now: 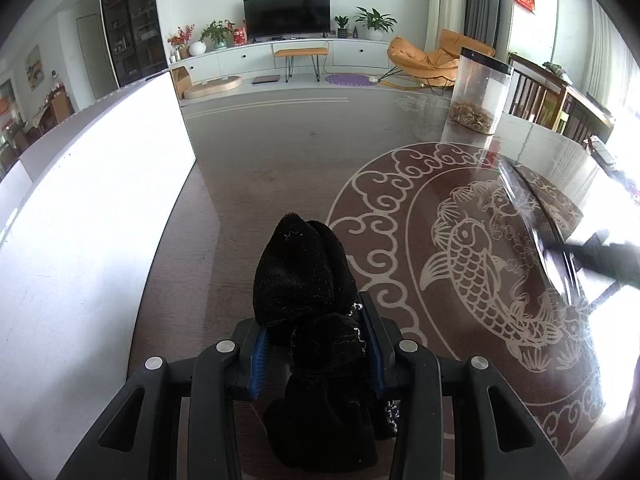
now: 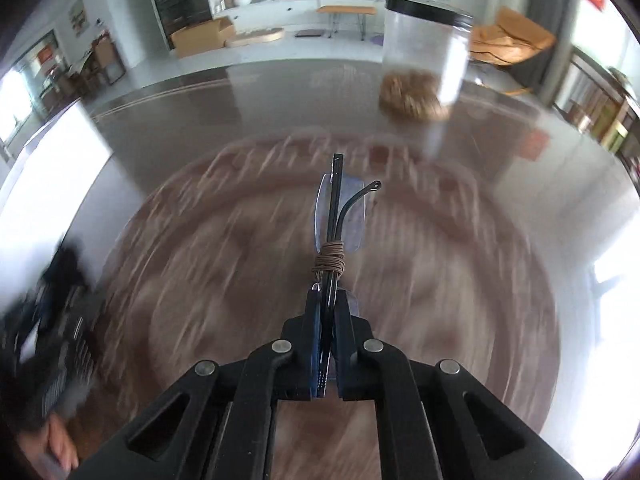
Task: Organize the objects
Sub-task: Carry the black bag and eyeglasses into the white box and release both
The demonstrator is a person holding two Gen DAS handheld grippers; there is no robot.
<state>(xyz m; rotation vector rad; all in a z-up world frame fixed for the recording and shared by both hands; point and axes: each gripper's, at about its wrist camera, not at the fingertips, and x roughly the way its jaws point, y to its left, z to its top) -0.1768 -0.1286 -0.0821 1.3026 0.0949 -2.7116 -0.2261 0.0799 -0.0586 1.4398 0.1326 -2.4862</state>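
Observation:
In the left wrist view my left gripper (image 1: 312, 320) is shut on a black knitted bundle (image 1: 298, 276), perhaps rolled socks. The bundle sticks out past the blue pads and hangs just above the table (image 1: 280, 168). In the right wrist view my right gripper (image 2: 329, 294) is shut on a folded pair of thin-framed glasses (image 2: 333, 216). A brown cord (image 2: 330, 258) is wound round the frame. The glasses point forward over the table, and the table beneath them is smeared by motion blur. The left gripper shows as a dark blur at that view's lower left.
A tall clear jar (image 1: 480, 92) with a black lid and brown bits inside stands at the table's far right. A large white box (image 1: 100, 200) fills the left side. A hand (image 2: 60, 448) shows at the lower left. A carp pattern (image 1: 480, 272) covers the tabletop.

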